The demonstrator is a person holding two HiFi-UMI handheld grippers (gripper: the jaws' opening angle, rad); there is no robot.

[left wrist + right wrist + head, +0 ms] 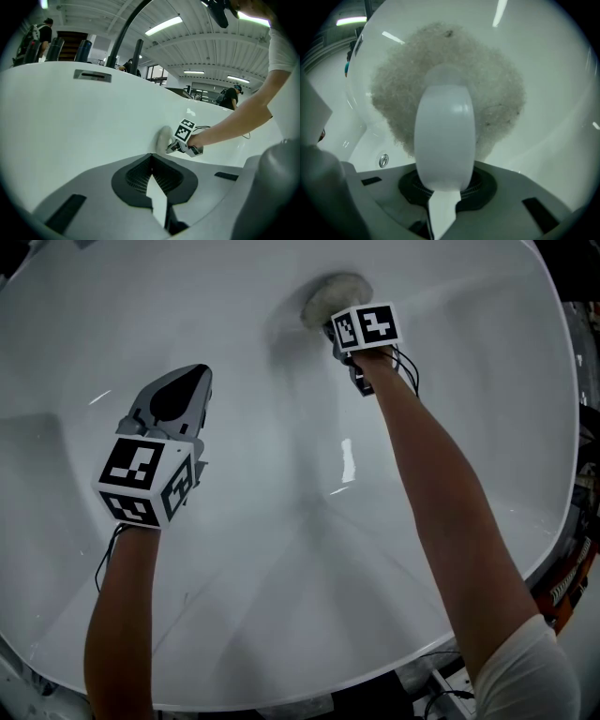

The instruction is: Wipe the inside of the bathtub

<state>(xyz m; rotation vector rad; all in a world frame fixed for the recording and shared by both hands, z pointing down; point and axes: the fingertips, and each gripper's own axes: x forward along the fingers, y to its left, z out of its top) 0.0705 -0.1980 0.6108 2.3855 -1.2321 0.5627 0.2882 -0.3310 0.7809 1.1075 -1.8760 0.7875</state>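
Bathtub (281, 634), white and glossy, fills the head view. A fluffy grey pad (330, 296) presses against the bathtub's far inner wall, and the right hand-held gripper (336, 332) pinches its white handle (445, 136). The left hand-held gripper (187, 381), jaws pressed together on nothing, hovers inside the bathtub, well apart from the pad.

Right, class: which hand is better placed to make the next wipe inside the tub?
Right. The right tongs grip the scrubber by its handle, with its fluffy pad against the tub. The left tongs are shut on nothing, away from the scrubber.
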